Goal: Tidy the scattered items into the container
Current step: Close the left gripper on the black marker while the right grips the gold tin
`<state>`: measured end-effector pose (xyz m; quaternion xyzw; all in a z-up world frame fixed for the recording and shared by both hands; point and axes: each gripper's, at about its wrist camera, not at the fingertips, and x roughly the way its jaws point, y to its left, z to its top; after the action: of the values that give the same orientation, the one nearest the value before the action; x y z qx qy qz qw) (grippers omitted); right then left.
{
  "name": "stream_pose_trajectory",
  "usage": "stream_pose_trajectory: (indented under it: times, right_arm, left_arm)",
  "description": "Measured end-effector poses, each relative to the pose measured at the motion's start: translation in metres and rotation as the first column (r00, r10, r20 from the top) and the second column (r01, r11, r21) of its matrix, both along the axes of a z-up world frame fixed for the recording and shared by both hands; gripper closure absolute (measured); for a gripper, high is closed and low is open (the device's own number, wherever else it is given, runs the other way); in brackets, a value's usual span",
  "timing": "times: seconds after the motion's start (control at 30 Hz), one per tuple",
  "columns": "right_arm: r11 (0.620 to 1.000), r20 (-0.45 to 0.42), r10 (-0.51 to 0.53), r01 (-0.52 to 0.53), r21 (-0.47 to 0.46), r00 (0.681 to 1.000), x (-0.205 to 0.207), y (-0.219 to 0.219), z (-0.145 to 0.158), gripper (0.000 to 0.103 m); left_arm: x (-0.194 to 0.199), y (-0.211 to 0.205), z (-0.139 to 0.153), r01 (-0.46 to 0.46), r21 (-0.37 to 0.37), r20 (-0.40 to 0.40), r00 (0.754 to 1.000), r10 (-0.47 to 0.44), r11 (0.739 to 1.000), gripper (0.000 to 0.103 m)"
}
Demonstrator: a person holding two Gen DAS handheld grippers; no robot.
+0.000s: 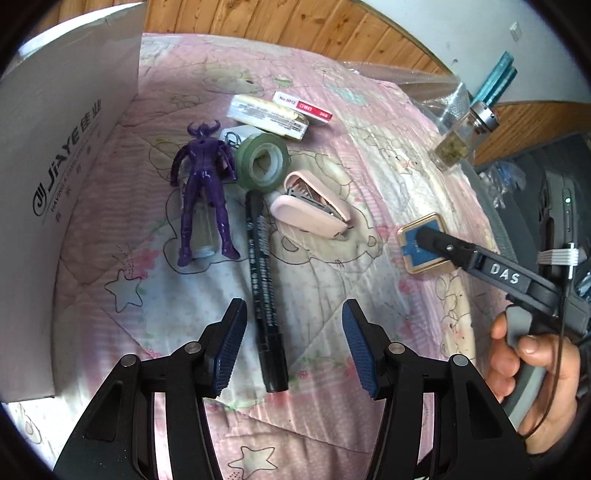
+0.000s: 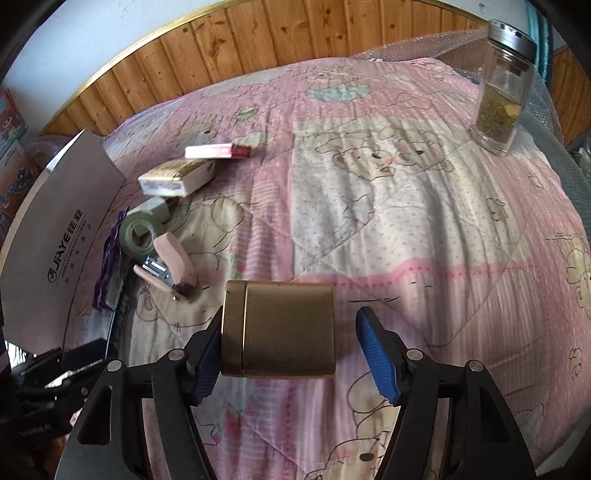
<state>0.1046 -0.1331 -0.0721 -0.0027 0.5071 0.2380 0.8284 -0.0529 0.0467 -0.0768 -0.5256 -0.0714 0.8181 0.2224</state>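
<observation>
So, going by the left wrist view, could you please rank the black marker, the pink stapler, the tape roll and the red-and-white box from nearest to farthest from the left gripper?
From the left gripper:
1. Black marker, its near end lying between the open fingers.
2. Pink stapler, ahead, slightly right.
3. Tape roll, just beyond the marker's far end.
4. Red-and-white box, farthest back on the quilt.

Pink cartoon quilt (image 2: 388,206) on bed; wood-panel wainscot (image 2: 258,44); white wall (image 2: 92,26).

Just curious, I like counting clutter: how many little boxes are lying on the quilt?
2. A cream box sits beyond the tape roll, and a red-and-white box lies just behind it. Others could be hidden.
</observation>
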Motion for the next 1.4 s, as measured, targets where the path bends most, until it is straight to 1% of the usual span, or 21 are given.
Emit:
stream_pose_trajectory:
  times: [0.03, 0.1, 0.13, 0.23, 0.27, 0.3, 0.33, 0.37, 0.4, 0.43, 0.57, 0.8, 0.9, 1.17, 1.4]
  right_arm:
    - [1.0, -0.008, -0.018, 0.018, 0.023, 1.0, 0.002, -0.004, 0.0, 0.034]
    - [0.999, -0.025, -0.033, 0.034, 0.042, 0.999, 0.004, -0.005, -0.003, 0.032]
    - [0.999, -0.029, -0.029, 0.03, 0.036, 0.999, 0.005, -0.003, -0.006, 0.028]
    - [1.0, -0.044, -0.015, 0.016, 0.024, 0.999, 0.008, 0.003, -0.014, 0.026]
    - [1.0, -0.051, -0.008, 0.009, 0.026, 0.999, 0.009, 0.005, -0.016, 0.026]
    - [0.999, -0.06, 0.002, 0.0, 0.032, 0.998, 0.009, 0.007, -0.018, 0.028]
    - [0.999, -0.066, 0.013, -0.011, 0.034, 0.998, 0.008, 0.009, -0.019, 0.037]
    - [0.999, -0.06, 0.018, -0.016, 0.032, 0.998, 0.007, 0.01, -0.019, 0.041]
    - [0.999, -0.048, 0.02, -0.018, 0.03, 0.999, 0.006, 0.01, -0.017, 0.047]
    - [1.0, -0.039, 0.016, -0.016, 0.024, 0.999, 0.005, 0.01, -0.015, 0.052]
    - [1.0, -0.04, 0.008, -0.007, 0.026, 0.999, 0.005, 0.01, -0.013, 0.052]
    - [1.0, -0.006, -0.015, 0.015, 0.027, 1.0, -0.001, 0.006, -0.001, 0.052]
    - [0.999, 0.012, -0.029, 0.029, 0.024, 1.0, -0.006, 0.004, 0.005, 0.052]
    - [0.998, 0.057, -0.045, 0.042, 0.054, 0.997, -0.02, 0.0, 0.023, 0.052]
    - [0.999, 0.08, -0.027, 0.024, 0.031, 0.996, -0.037, 0.009, 0.031, 0.052]
  left_arm:
    - [-0.002, 0.0, -0.001, -0.011, -0.015, -0.005, 1.0, 0.011, 1.0, 0.046]
    - [-0.005, 0.0, -0.009, -0.026, -0.018, 0.015, 1.0, 0.027, 0.999, 0.046]
    - [-0.004, 0.002, -0.009, -0.029, -0.025, -0.007, 1.0, 0.029, 0.999, 0.046]
    - [-0.003, 0.015, -0.01, -0.001, -0.112, -0.055, 0.998, -0.006, 0.994, 0.048]
    - [-0.003, 0.018, -0.01, 0.003, -0.135, -0.071, 0.997, -0.012, 0.991, 0.051]
    - [-0.002, 0.02, -0.01, 0.004, -0.163, -0.086, 0.996, -0.018, 0.987, 0.065]
    - [-0.002, 0.021, -0.01, -0.002, -0.193, -0.098, 0.995, -0.017, 0.981, 0.072]
    - [-0.003, 0.019, -0.009, -0.007, -0.199, -0.103, 0.995, -0.014, 0.98, 0.081]
    - [-0.005, 0.016, -0.009, -0.011, -0.182, -0.097, 0.995, -0.007, 0.983, 0.086]
    - [-0.006, 0.012, -0.009, -0.017, -0.164, -0.088, 0.996, 0.002, 0.986, 0.087]
    - [-0.007, 0.006, -0.007, -0.029, -0.131, -0.083, 0.996, 0.018, 0.991, 0.089]
    - [-0.005, 0.003, 0.007, -0.038, -0.083, -0.098, 0.995, 0.03, 0.996, 0.09]
    - [-0.001, 0.002, 0.014, -0.03, -0.07, -0.113, 0.993, 0.022, 0.997, 0.09]
    - [0.005, -0.006, 0.03, -0.024, -0.037, -0.137, 0.99, 0.019, 0.999, 0.09]
    - [0.01, -0.017, 0.042, -0.033, -0.017, -0.155, 0.988, 0.03, 0.999, 0.09]
